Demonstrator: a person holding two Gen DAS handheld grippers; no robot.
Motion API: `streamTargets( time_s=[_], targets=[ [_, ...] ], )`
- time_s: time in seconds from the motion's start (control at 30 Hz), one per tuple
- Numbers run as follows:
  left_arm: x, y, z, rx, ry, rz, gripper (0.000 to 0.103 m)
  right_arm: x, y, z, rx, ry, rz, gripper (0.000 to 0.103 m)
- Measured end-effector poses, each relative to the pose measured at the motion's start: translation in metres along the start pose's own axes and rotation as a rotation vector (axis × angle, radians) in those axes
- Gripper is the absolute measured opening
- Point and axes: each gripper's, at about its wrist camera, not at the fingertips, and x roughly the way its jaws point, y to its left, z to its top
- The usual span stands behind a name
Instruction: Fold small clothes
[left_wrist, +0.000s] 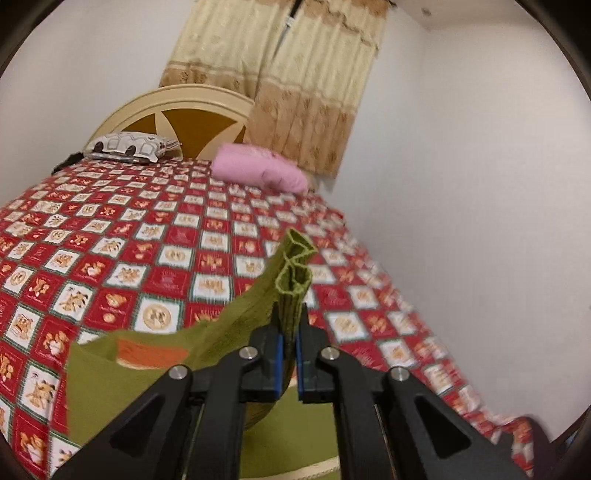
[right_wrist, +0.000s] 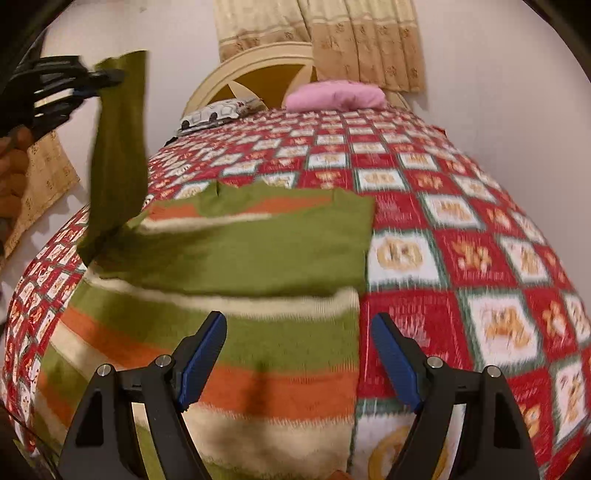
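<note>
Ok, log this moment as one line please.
step: sleeve fold | left gripper: shut on sleeve, lifted | right gripper: open, empty, over sweater | bed

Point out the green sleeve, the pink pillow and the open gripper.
green sleeve (right_wrist: 118, 147): right wrist view, on its hanging middle, below the left gripper's clamp.
pink pillow (right_wrist: 334, 96): right wrist view, centre of its top.
right gripper (right_wrist: 299, 360): right wrist view, midway between its spread blue-padded fingertips.

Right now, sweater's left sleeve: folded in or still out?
Not folded in yet. The left gripper is shut on the sleeve, lifting it above the sweater. The other side already lies folded across the body.
</note>
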Motion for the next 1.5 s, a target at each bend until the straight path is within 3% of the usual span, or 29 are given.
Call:
streamTargets(
  time_s=[0.13, 0.2, 0.3, 0.33, 0.4, 0.43, 0.5, 0.57, 0.63, 0.77, 0.83, 0.93, 1.03, 1.2, 1.33, 1.5],
  targets=[
    [0.043, -0.032, -0.033, 0.1, 0.08, 0.061, 0.01, 0.01, -0.001, -0.017, -0.011, 0.038, -0.008, 0.081],
    [0.057, -0.039, -0.045, 0.143, 0.131, 0.113, 0.029, 0.012, -0.002, -0.023, -0.006, 0.044, -0.007, 0.081],
    [0.052, -0.039, -0.058, 0.199, 0.149, 0.102, 0.048, 0.008, -0.006, -0.024, 0.01, 0.023, 0.001, 0.081],
    [0.041, -0.034, -0.06, 0.221, 0.142, 0.098, 0.053, 0.009, -0.007, -0.026, 0.017, 0.03, 0.01, 0.081],
    [0.024, -0.025, -0.066, 0.242, 0.117, 0.099, 0.074, 0.013, -0.011, -0.027, 0.039, 0.05, 0.017, 0.081],
    [0.009, -0.012, -0.067, 0.25, 0.087, 0.111, 0.077, 0.013, -0.013, -0.027, 0.046, 0.052, 0.022, 0.081],
    [-0.003, 0.012, -0.07, 0.266, 0.066, 0.177, 0.089, 0.011, -0.013, -0.027, 0.049, 0.045, 0.024, 0.081],
    [-0.003, 0.045, -0.072, 0.282, 0.073, 0.28, 0.089, 0.007, -0.011, -0.025, 0.048, 0.037, 0.02, 0.081],
    [0.004, 0.087, -0.074, 0.279, 0.116, 0.429, 0.089, 0.003, -0.009, -0.019, 0.053, 0.038, 0.029, 0.081],
    [0.016, 0.149, -0.075, 0.188, 0.176, 0.57, 0.089, 0.001, -0.002, 0.011, 0.07, 0.042, 0.111, 0.081],
    [0.02, 0.168, -0.086, 0.143, 0.203, 0.595, 0.089, 0.013, 0.001, 0.033, 0.101, 0.062, 0.148, 0.081],
    [0.028, 0.187, -0.099, 0.074, 0.284, 0.597, 0.091, 0.04, 0.002, 0.06, 0.127, 0.079, 0.123, 0.079],
    [0.018, 0.195, -0.101, 0.002, 0.27, 0.568, 0.095, 0.076, 0.003, 0.073, 0.126, 0.123, 0.061, 0.069],
    [0.016, 0.214, -0.109, -0.119, 0.277, 0.5, 0.101, 0.106, 0.008, 0.063, 0.116, 0.193, 0.047, 0.011],
    [0.018, 0.227, -0.112, -0.186, 0.289, 0.468, 0.103, 0.085, 0.015, 0.049, 0.059, 0.151, 0.035, 0.007],
    [0.017, 0.228, -0.114, -0.197, 0.288, 0.439, 0.103, 0.074, 0.012, 0.042, 0.022, 0.141, -0.016, 0.003]
  ],
)
